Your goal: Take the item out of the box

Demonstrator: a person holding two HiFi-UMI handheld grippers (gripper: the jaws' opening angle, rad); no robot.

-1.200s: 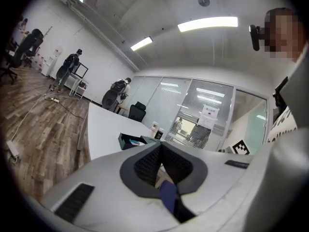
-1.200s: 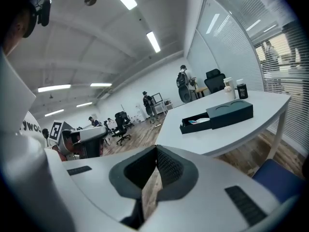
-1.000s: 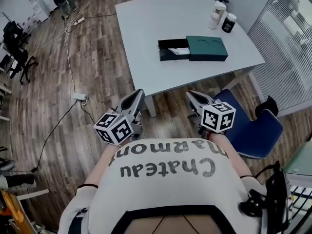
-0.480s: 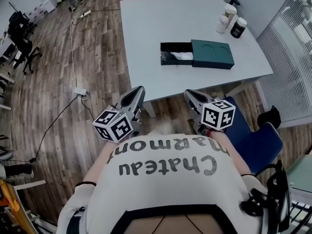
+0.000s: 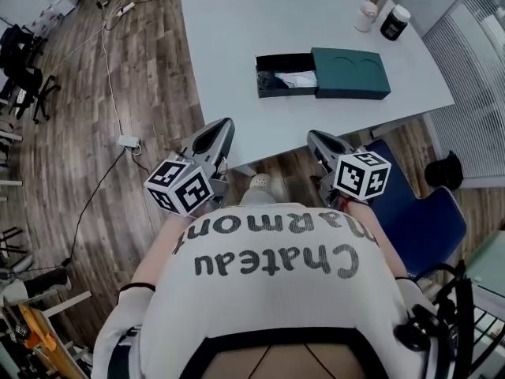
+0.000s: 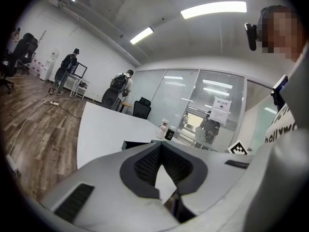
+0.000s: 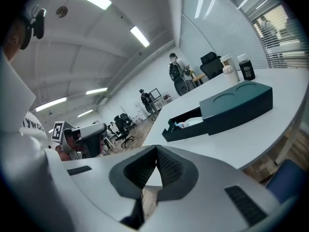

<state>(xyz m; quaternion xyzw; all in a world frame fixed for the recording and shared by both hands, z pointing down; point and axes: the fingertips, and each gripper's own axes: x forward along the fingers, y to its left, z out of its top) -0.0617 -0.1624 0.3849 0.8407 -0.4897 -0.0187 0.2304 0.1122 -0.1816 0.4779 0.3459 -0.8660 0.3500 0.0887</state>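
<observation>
The person holds both tools close in front of the chest, short of the white rectangular table [image 5: 237,38]. The left gripper [image 5: 223,125] has its jaws pressed together on nothing, and so does the right gripper [image 5: 314,136]. On the table lies the dark green cardboard box [image 5: 351,73]. Its black inner tray [image 5: 272,63] is slid out to the left and holds a pale white item [image 5: 297,78], possibly a wrapped packet.

The white item [image 5: 296,78] is partly hidden under the box sleeve [image 5: 349,61]; the counter [image 5: 237,22] is cut off at the frame's top.

Matt teal box [image 5: 351,73], wood-grain floor [image 5: 150,93]
</observation>
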